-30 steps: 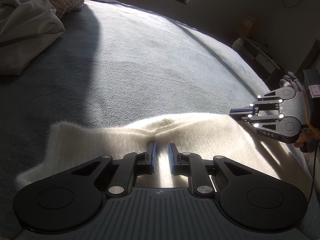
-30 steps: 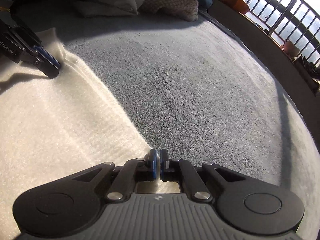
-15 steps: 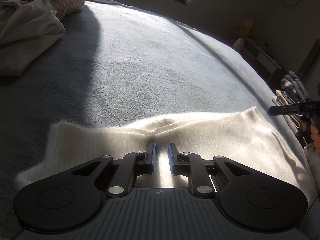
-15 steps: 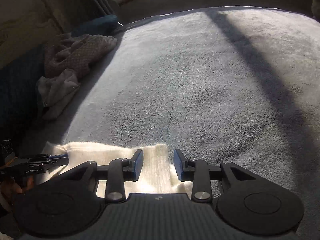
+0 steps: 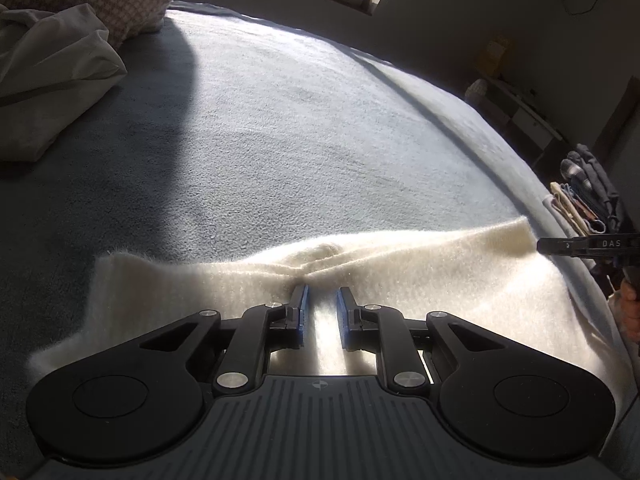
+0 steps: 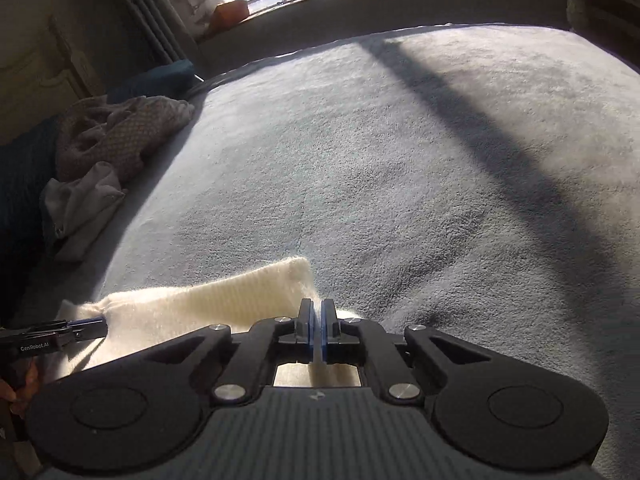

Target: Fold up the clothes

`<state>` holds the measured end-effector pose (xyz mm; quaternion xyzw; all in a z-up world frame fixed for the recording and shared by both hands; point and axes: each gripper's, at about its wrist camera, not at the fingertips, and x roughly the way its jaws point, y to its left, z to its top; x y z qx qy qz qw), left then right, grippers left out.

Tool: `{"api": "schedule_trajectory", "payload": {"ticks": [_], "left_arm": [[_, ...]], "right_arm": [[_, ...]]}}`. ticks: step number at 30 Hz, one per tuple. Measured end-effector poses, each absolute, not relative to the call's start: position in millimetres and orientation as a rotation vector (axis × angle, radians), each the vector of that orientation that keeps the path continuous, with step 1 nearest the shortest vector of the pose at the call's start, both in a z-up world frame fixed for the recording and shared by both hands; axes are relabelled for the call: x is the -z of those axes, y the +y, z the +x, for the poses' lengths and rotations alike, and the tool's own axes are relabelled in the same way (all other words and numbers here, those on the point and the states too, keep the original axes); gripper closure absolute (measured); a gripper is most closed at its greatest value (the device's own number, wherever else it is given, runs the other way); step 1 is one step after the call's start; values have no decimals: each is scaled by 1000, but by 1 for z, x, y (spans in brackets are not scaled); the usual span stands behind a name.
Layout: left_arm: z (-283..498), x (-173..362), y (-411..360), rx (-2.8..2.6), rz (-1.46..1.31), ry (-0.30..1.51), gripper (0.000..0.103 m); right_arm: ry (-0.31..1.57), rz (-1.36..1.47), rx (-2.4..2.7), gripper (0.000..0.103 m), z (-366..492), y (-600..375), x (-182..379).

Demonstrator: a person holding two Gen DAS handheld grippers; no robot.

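In the left wrist view, the left gripper (image 5: 322, 300) pinches a raised ridge of the cream knit (image 5: 440, 280), which lies across the near edge of the grey bed (image 5: 320, 120) (a heap of other clothes (image 5: 52, 92) waits at the far left), while the right gripper (image 5: 538, 245) meets the knit's far corner. In the right wrist view, the right gripper (image 6: 317, 316) is clenched on a thin edge of knit, it seems, though the fabric between the pads is hard to make out. Both grips look set, so the fold itself is probably still to come, and the heap is untouched.
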<state>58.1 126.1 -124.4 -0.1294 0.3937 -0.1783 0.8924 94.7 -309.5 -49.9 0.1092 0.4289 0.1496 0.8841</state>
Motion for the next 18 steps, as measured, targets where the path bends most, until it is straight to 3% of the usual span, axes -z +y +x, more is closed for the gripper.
{"api": "schedule_trajectory", "payload": {"ticks": [7,12,18], "left_arm": [[63,127,129,375,-294,815,86],[63,128,131,374,-299,816,86],[61,128,130,372,-288,806,86]], "right_arm": [[917,249,-267,98,104,-308,68],[849,298,-254,96,81,-329,32],[821,81,-466,96,24,-299,8]]}}
